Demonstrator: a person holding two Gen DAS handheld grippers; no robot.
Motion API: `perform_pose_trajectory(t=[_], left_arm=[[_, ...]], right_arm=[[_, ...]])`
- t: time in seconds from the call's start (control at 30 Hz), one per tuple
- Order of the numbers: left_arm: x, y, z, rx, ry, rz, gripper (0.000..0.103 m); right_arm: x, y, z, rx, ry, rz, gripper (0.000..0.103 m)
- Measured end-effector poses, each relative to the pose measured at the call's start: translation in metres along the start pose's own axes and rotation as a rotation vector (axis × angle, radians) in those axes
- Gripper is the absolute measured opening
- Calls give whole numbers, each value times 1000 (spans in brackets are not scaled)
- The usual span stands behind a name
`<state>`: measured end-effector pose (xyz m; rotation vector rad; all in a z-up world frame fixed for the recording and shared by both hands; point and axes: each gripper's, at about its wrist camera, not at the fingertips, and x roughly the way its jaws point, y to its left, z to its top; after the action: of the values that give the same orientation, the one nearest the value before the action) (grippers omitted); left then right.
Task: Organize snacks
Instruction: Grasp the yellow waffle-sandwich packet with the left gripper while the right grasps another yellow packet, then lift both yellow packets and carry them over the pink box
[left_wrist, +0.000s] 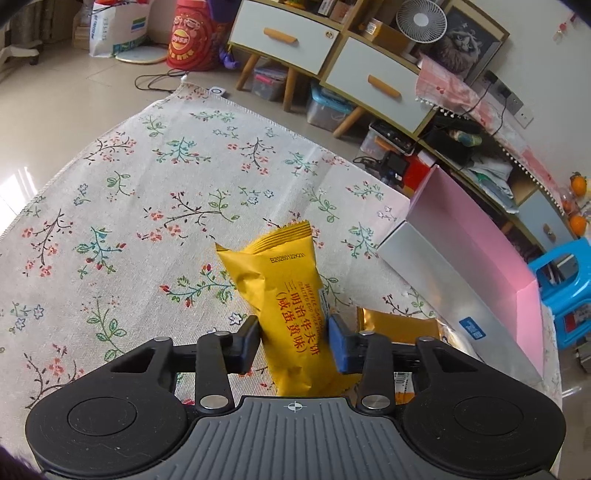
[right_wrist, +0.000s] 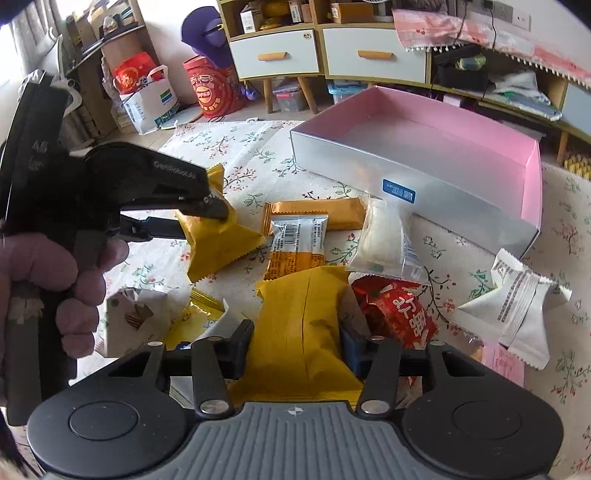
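In the left wrist view my left gripper (left_wrist: 293, 343) is shut on a yellow waffle packet (left_wrist: 280, 280) with red print, held upright above the floral cloth (left_wrist: 147, 192). The right wrist view shows that same left gripper (right_wrist: 214, 210) at the left, its pads pinching the yellow waffle packet (right_wrist: 218, 240) from the side. My right gripper (right_wrist: 297, 349) is shut on a second yellow packet (right_wrist: 303, 325), seam side up, over the snack pile. A box (right_wrist: 369, 177), silver outside and pink inside, stands open behind the pile and holds nothing I can see.
Loose on the cloth lie an orange packet (right_wrist: 314, 212), a barcode packet (right_wrist: 297, 240), a clear white packet (right_wrist: 384, 240), a red packet (right_wrist: 399, 310) and a white packet (right_wrist: 517, 299). A person's hand (right_wrist: 74, 280) grips the left tool. Cabinets (right_wrist: 325, 55) stand behind.
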<state>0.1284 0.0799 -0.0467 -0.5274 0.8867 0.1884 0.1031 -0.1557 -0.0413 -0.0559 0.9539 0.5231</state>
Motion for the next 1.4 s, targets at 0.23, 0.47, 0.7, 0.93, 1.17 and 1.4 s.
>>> perform_pose_trajectory(t=[0.23, 0.47, 0.7, 0.93, 1.17, 1.4], left_arm=[[-9, 3, 2, 17, 25, -42, 27], [-19, 5, 1, 39, 42, -77, 24], [-30, 8, 1, 55, 54, -116, 19], [-38, 9, 3, 66, 51, -132, 0], [-27, -2, 1, 92, 28, -17, 51], [-9, -38, -9, 241, -3, 112, 66]], right_arm=[[-12, -5, 1, 74, 11, 51, 35], [-25, -12, 6, 143, 5, 90, 35], [-38, -19, 12, 181, -25, 111, 35], [-51, -27, 20, 220, -72, 117, 35], [-50, -34, 21, 244, -69, 113, 35], [-38, -38, 25, 252, -43, 97, 35]])
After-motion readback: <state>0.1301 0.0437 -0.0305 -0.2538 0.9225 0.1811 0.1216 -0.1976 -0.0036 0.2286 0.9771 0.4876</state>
